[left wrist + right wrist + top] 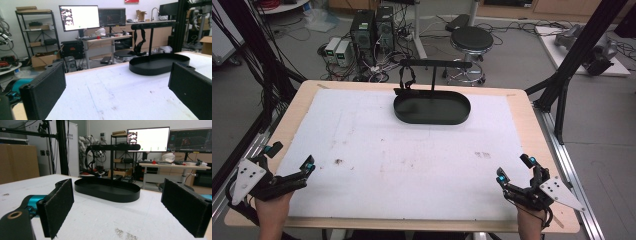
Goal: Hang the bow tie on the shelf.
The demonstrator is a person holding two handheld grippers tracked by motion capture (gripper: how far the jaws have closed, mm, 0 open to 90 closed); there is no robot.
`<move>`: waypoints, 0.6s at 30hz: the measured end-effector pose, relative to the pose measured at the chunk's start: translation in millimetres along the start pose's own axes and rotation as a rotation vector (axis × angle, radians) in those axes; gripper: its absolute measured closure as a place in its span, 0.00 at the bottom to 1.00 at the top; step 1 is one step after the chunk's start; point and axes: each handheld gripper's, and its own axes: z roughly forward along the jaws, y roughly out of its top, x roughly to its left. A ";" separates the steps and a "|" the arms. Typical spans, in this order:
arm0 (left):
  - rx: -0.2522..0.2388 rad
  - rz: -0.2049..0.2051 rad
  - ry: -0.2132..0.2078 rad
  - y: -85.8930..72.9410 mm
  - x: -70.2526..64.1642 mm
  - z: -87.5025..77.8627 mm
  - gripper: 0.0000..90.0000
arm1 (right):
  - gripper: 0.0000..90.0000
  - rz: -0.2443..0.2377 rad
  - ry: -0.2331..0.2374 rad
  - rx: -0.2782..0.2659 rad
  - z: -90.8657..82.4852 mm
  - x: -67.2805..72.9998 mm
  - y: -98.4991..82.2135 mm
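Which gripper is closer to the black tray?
Right, but only slightly. The black tray sits at the far middle of the table; the right gripper is at the near right corner, the left gripper at the near left edge.

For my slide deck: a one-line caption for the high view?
Both grippers, left and right, open at the near table edge, facing a black oval tray with hanger stand.
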 end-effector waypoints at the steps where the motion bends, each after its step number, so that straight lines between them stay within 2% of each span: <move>1: -0.001 -0.006 -0.003 -1.7 0.2 0.0 0.02 | 0.11 -0.001 -0.002 0.000 -0.4 -0.3 -0.3; 4: -0.007 -0.014 -0.010 -6.8 -0.6 -0.8 0.02 | 0.11 0.000 -0.005 0.001 -1.3 -1.1 -1.1; 12: 0.002 -0.007 -0.062 -16.4 -2.1 -1.4 0.02 | 0.11 0.001 -0.012 -0.010 -2.7 -2.3 0.4; 18: -0.003 -0.025 -0.056 -16.9 1.3 -4.9 0.02 | 0.11 -0.012 -0.002 -0.010 -0.2 -1.5 -0.2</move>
